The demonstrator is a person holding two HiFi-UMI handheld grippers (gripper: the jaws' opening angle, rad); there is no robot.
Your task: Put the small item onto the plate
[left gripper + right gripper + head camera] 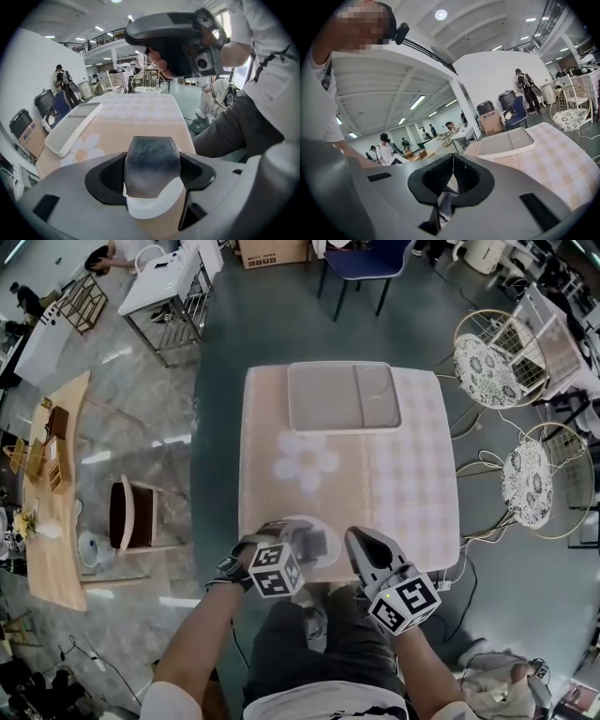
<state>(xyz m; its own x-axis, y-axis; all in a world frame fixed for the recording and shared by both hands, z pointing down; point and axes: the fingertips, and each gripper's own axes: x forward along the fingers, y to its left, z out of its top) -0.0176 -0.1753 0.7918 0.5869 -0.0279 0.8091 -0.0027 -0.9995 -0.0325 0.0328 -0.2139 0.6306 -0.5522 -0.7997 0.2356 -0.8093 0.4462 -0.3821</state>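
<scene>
**Q:** Surface and room?

**A:** One table (pixel 412 474), covered in a peach and checked cloth with a printed flower (pixel 305 460), stands at centre frame on a grey floor in an open hall. Two wire chairs (pixel 487 367) stand at the right edge.

**Q:** Task item?

**A:** The small item (pixel 152 159) is a dark grey, matt block, paler at its lower end. The left gripper (pixel 152 180) pinches it by the sides, directly over the white plate (pixel 150 211) at lower centre, by the table's near edge. Contact with the plate cannot be determined. The right gripper (pixel 451 164) sits just right of the plate, jaws pressed together on nothing.

**Q:** Quantities?

**A:** One small item, one plate, two grippers and one white tray (pixel 342 395) at upper centre.
</scene>
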